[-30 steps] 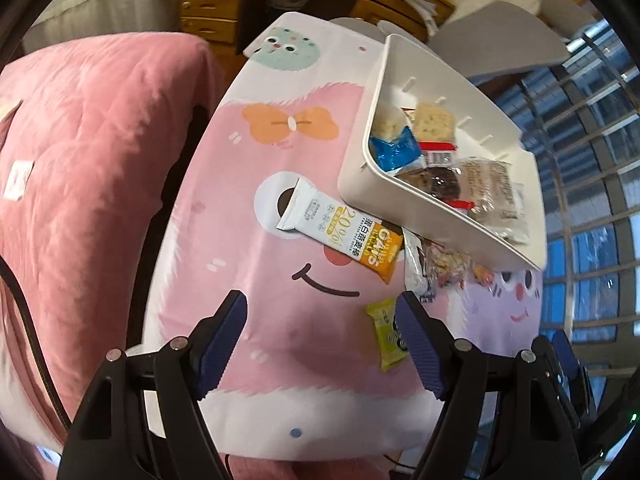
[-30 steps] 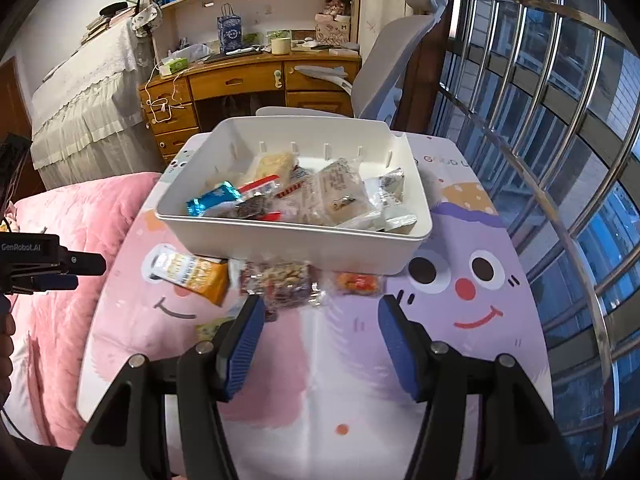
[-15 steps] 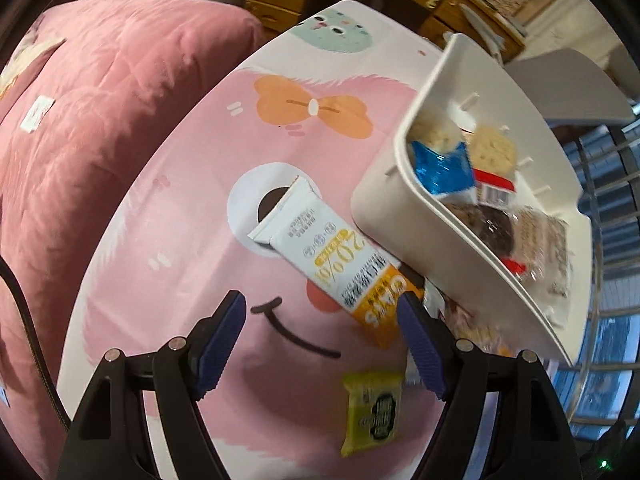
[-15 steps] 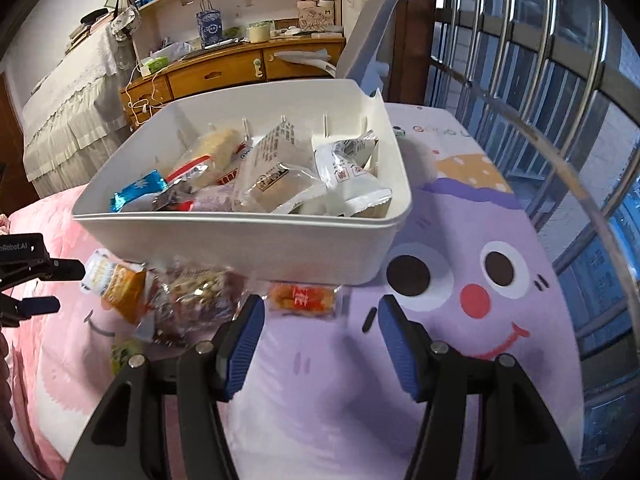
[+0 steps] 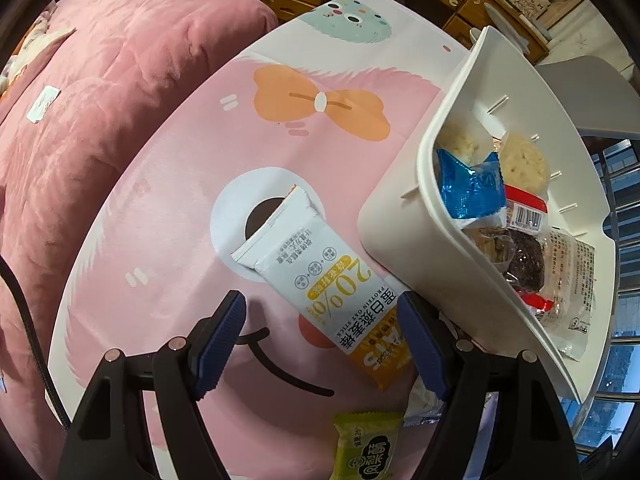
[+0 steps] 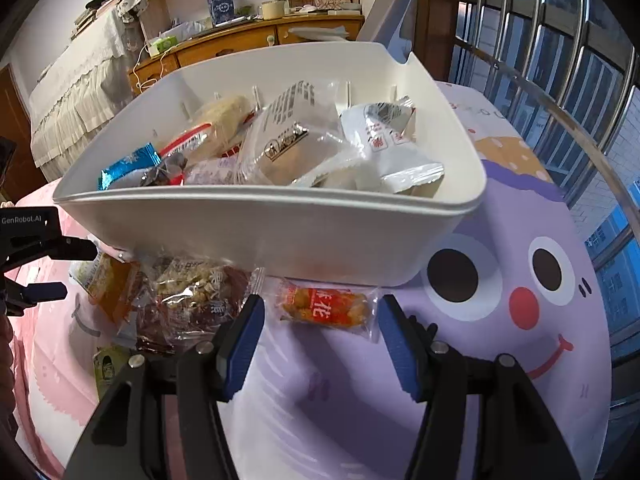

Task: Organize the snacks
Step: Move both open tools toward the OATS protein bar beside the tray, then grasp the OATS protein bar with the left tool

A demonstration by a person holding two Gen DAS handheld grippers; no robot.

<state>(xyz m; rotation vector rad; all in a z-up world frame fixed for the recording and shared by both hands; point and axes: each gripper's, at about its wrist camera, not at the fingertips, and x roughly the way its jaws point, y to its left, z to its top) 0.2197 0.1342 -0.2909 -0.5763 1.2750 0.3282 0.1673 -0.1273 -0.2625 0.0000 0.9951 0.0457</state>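
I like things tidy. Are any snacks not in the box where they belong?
Yes. Four packets lie on the cartoon tablecloth outside the white plastic bin: a white-and-orange oat bar, a clear nut packet, a small orange-red snack and a yellow-green packet. The bin holds the rest.

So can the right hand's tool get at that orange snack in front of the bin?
Probably yes: the orange snack lies flat on the cloth between the open fingers, with nothing over it, just clear of the bin.

"20%" on white-orange bar wrapper
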